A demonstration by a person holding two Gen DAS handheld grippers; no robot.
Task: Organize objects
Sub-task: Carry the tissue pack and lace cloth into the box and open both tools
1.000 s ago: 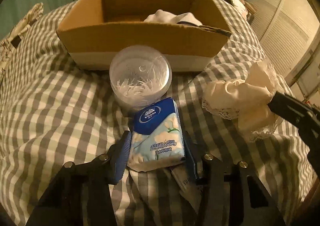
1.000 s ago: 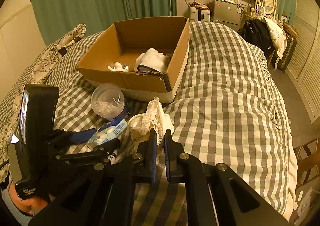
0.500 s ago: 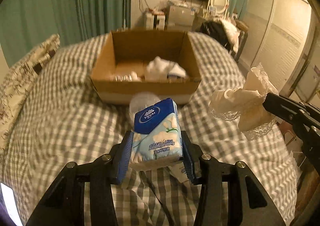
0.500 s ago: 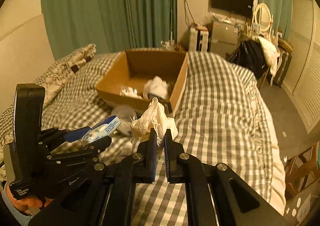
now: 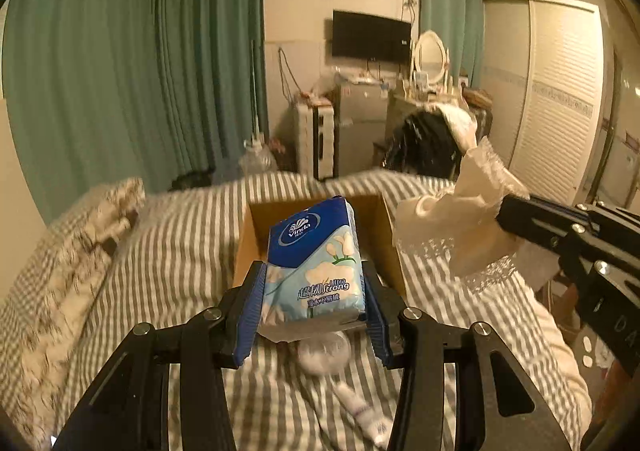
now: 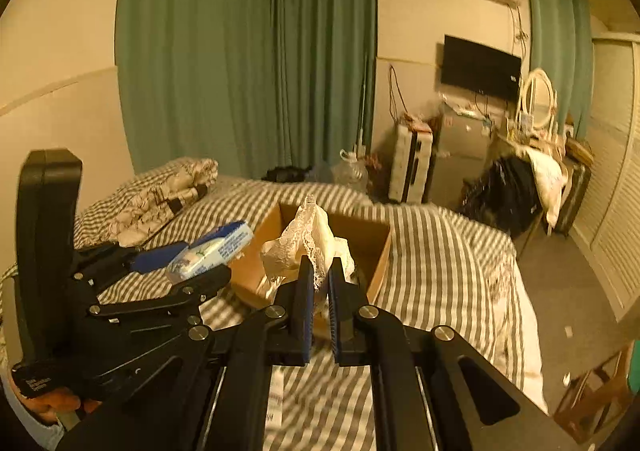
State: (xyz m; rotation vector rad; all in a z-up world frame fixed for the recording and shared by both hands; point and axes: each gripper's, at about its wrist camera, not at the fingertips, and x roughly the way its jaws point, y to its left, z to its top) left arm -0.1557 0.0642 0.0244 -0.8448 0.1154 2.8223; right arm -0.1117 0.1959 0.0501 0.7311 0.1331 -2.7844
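My left gripper is shut on a blue and white tissue pack, held in the air over the bed. The pack also shows at the left of the right wrist view, between the left gripper's fingers. My right gripper is shut on a cream lace cloth, which hangs bunched above its pads; the same cloth shows at the right of the left wrist view. An open cardboard box sits on the checked bed ahead of both grippers, its inside mostly hidden.
A clear round tub and a small white tube lie on the checked bedspread below my left gripper. A patterned pillow lies at the left. Green curtains, a wall TV and cluttered furniture stand beyond the bed; a white wardrobe is at right.
Both grippers have risen well above the bed, carrying the tissue pack and the lace cloth. The views have tilted up, so the box looks lower and smaller and the room now shows.
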